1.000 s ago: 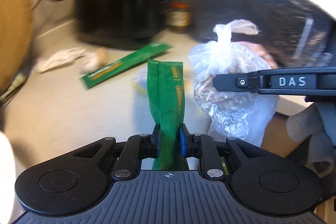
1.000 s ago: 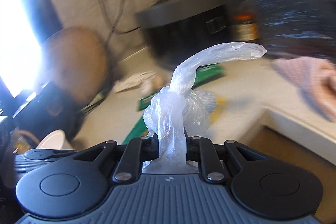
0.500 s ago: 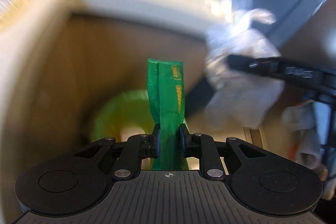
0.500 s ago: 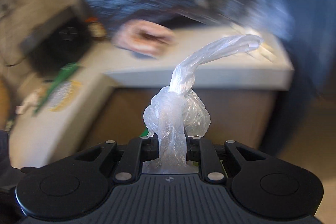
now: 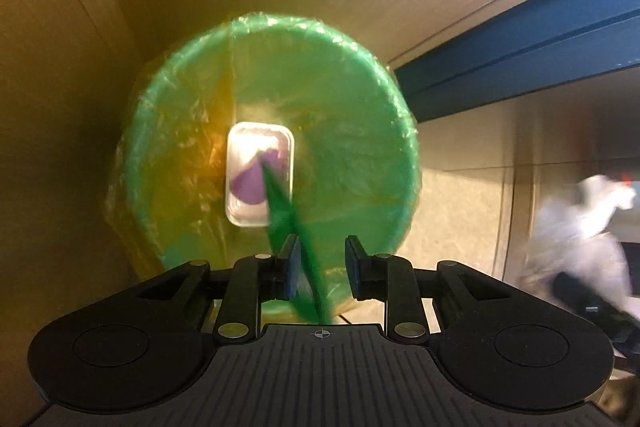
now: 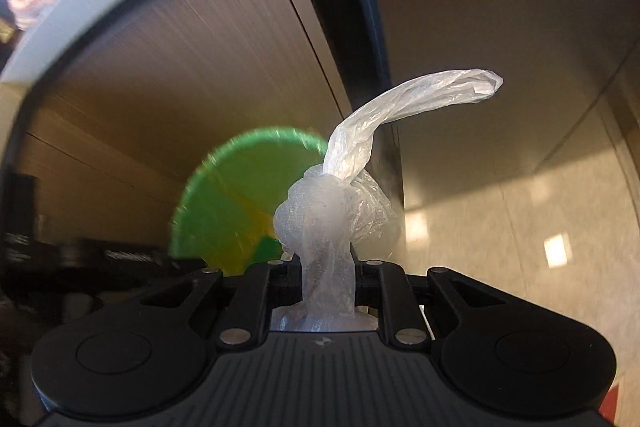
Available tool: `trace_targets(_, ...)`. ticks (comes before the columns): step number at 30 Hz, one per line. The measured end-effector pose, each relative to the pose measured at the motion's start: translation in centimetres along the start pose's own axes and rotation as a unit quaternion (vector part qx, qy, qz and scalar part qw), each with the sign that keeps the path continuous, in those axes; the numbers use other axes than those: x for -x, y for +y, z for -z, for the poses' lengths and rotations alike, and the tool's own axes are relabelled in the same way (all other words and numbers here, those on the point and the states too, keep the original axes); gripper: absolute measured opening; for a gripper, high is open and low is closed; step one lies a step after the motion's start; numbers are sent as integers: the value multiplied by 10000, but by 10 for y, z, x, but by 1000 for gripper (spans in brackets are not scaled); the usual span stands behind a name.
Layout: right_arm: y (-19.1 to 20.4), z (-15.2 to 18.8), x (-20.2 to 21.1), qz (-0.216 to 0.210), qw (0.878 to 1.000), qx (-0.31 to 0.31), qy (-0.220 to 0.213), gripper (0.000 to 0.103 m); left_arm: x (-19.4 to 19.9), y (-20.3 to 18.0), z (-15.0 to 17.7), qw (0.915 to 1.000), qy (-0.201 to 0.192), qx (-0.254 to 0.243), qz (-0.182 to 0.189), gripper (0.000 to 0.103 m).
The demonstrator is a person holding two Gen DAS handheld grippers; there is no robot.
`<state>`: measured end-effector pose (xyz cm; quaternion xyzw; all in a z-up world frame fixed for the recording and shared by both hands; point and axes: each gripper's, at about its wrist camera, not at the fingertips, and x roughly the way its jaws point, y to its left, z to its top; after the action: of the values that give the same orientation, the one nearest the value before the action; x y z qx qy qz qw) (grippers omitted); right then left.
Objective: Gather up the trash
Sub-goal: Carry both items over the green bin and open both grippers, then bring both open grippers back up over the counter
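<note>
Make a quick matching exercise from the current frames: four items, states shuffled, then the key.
Items:
1. green wrapper
2. tied clear plastic bag
3. white tray with purple scrap
4. left tool

States:
A. lying at the bottom of the green-lined bin
B. clamped in the right tool
C. jaws apart above the bin
D. loose and blurred between open fingers, slanting toward the bin

Pairs: 1-D, 2-B, 3-A, 4-C
</note>
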<state>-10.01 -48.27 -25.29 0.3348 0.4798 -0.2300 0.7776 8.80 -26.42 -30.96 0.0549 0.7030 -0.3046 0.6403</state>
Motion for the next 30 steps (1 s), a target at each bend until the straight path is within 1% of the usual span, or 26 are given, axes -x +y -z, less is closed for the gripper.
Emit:
trace_targets(3, 6, 0, -26, -87, 9993, 95, 339, 15, 25, 5, -1, 9994, -339, 60, 87, 27)
trace_targets(7, 38, -8, -59, -309, 9960, 544, 637, 15, 72, 6, 1, 9957, -906, 98, 141, 27)
trace_targets(10, 61, -19, -90, -603, 9921, 736, 816, 17, 110, 12, 7, 9912, -1294, 171, 227, 27)
trace_targets(11, 67, -22, -100, -655, 9911, 769, 865, 20, 122, 15, 11, 9895, -1411, 193, 256, 27)
trace_targets(12, 73, -27, -110, -621, 9906, 779, 942, 23, 134, 17, 14, 9877, -1524, 205, 267, 27)
trace_targets(14, 82, -33, -119, -560, 9903, 781, 1004, 39, 157, 22, 18, 9837, -1767, 234, 221, 27)
trace_targets(15, 87, -36, -119, -547, 9902, 815, 995, 41, 167, 25, 22, 9815, -1888, 255, 190, 27)
trace_targets(17, 95, -39, -110, -529, 9895, 984, 914, 48, 186, 31, 28, 9767, -2113, 338, 170, 27)
trace_targets(19, 102, -42, -96, -452, 9891, 1169, 775, 52, 202, 38, 35, 9726, -2273, 441, 222, 27)
trace_targets(22, 120, -53, -75, -355, 9884, 1360, 574, 52, 225, 46, 48, 9651, -2532, 603, 302, 27)
trace_targets(24, 139, -57, -53, -446, 9857, 1595, 313, 52, 240, 51, 58, 9589, -2755, 630, 266, 27)
trace_targets(27, 179, -63, -14, -700, 9752, 2090, -193, 52, 267, 58, 74, 9483, -3101, 676, 79, 27)
trace_targets(28, 194, -66, -4, -799, 9696, 2283, -363, 52, 275, 63, 79, 9441, -3221, 694, -6, 27)
trace_targets(30, 230, -67, 19, -1045, 9547, 2689, -735, 52, 294, 69, 91, 9329, -3516, 741, -229, 27)
